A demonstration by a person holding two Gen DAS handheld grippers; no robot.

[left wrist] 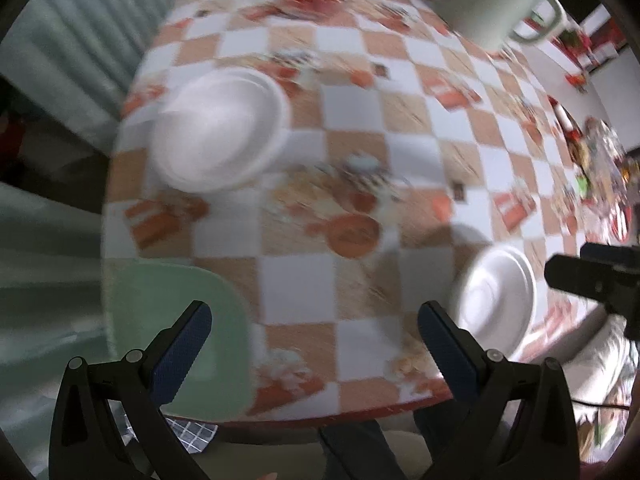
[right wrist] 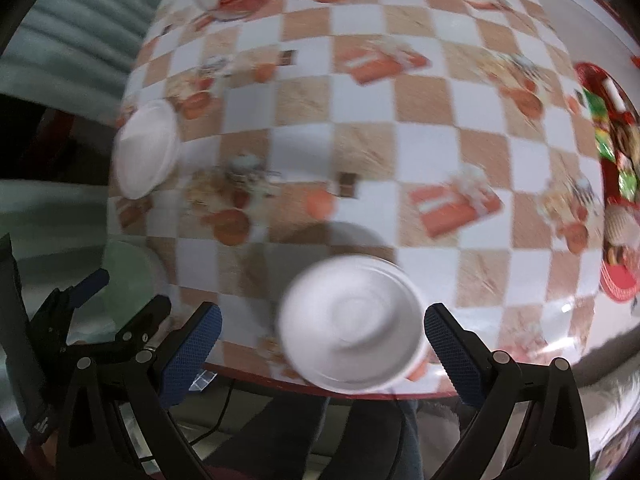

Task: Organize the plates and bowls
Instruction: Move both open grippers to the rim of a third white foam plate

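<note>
Both views are blurred. The left claw (left wrist: 314,322) hangs above the near edge of the worktop (left wrist: 360,128), its blue-padded fingers spread wide with nothing between them. The right claw (right wrist: 322,326) is also spread wide above the near edge; a white bowl (right wrist: 352,326) shows between its fingers in that view, but I cannot tell whether either pad touches it.

The worktop carries a checked cloth of white and orange-brown squares with printed pictures. The white bowl sits close to the near edge, towards the right side; in the left wrist view it appears at the lower right (left wrist: 496,300), with the black body of the right claw just beside it. A second white bowl (left wrist: 220,128) stands near the left edge, well apart from the first; in the right wrist view it lies far off to the left (right wrist: 146,148). A pale green plate (left wrist: 180,320) lies at the near left corner, under the left claw's left finger.

At the far edge stands a pale green jug (left wrist: 500,4) with a handle. Along the right edge sits a red tray (right wrist: 616,184) holding wrapped sweets.
</note>
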